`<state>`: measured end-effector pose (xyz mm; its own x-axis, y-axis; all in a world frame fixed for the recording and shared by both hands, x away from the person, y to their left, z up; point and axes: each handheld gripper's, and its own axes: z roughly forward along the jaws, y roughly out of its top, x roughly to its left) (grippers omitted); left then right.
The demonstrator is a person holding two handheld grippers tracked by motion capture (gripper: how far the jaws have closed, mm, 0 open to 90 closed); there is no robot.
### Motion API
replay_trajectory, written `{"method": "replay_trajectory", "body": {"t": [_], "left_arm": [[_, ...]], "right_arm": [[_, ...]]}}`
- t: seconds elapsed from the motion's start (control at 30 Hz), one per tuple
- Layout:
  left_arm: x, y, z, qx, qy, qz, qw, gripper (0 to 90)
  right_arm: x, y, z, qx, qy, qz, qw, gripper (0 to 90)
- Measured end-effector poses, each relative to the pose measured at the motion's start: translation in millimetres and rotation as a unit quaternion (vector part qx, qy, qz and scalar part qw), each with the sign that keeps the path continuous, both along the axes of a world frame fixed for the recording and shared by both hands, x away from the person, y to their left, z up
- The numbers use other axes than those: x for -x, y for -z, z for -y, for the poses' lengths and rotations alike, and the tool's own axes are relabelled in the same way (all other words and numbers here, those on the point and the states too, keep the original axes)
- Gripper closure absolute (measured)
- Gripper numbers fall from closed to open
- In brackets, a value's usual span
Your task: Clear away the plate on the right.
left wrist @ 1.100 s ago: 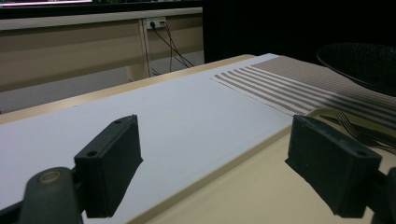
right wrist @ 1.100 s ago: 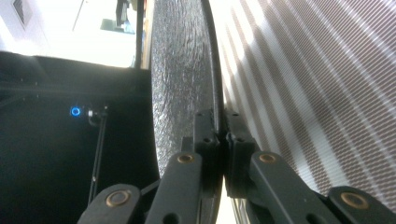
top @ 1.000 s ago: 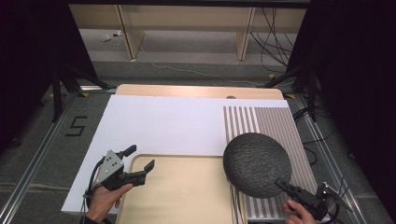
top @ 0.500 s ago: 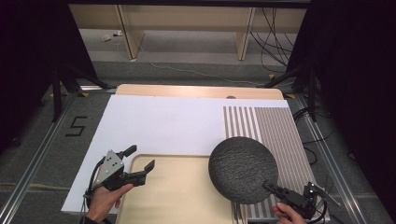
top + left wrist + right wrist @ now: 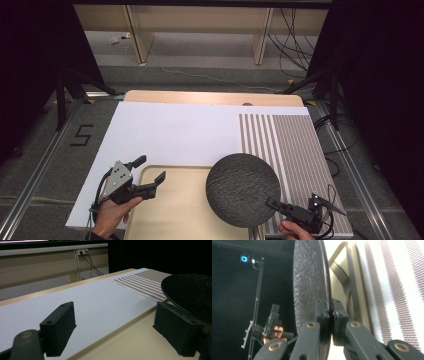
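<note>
Black plate (image 5: 243,189) pinched at its near rim by the right gripper (image 5: 274,204) (jaws clenched on the edge), now carried left off the striped mat (image 5: 295,150) to overhang the tan tray's (image 5: 175,210) right edge. Left gripper (image 5: 150,175) waits released at the tray's far-left corner; likely 1 placement remains.

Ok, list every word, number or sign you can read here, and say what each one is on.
"5": black tape strips on the grey floor, left of the table.
No other text: none on the black plate, the striped mat, the white sheet or either hand-held gripper.
</note>
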<state>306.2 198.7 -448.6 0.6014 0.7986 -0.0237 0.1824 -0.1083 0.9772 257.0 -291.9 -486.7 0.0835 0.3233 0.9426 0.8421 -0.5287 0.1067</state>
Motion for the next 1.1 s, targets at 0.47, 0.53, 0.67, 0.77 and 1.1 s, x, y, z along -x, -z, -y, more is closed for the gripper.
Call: {"method": "replay_trajectory", "body": {"t": [0.47, 0.53, 0.67, 0.77, 1.1], "left_arm": [[0.1, 0.3, -0.1, 0.002, 0.0, -0.002, 1.0, 17.0], [0.2, 0.1, -0.1, 0.003, -0.001, -0.002, 1.0, 17.0], [-0.1, 0.3, -0.7, 0.004, -0.002, -0.002, 1.0, 17.0], [0.0, 0.3, -0.4, 0.003, -0.001, -0.002, 1.0, 17.0], [0.1, 0.7, 0.5, 0.0, 0.001, -0.002, 1.0, 17.0]], "right_arm": [[-6.3, 4.5, -26.8, -0.007, -0.054, -0.011, 0.9984, 86.5], [-7.2, 5.2, -29.6, -0.005, -0.062, -0.012, 0.998, 86.5], [-9.7, 6.3, -35.1, 0.001, -0.073, -0.02, 0.9971, 86.5], [-11.0, 6.9, -40.3, 0.008, -0.071, -0.021, 0.9972, 86.4], [-12.5, 10.8, -57.9, 0.016, -0.101, -0.028, 0.9944, 86.4]]}}
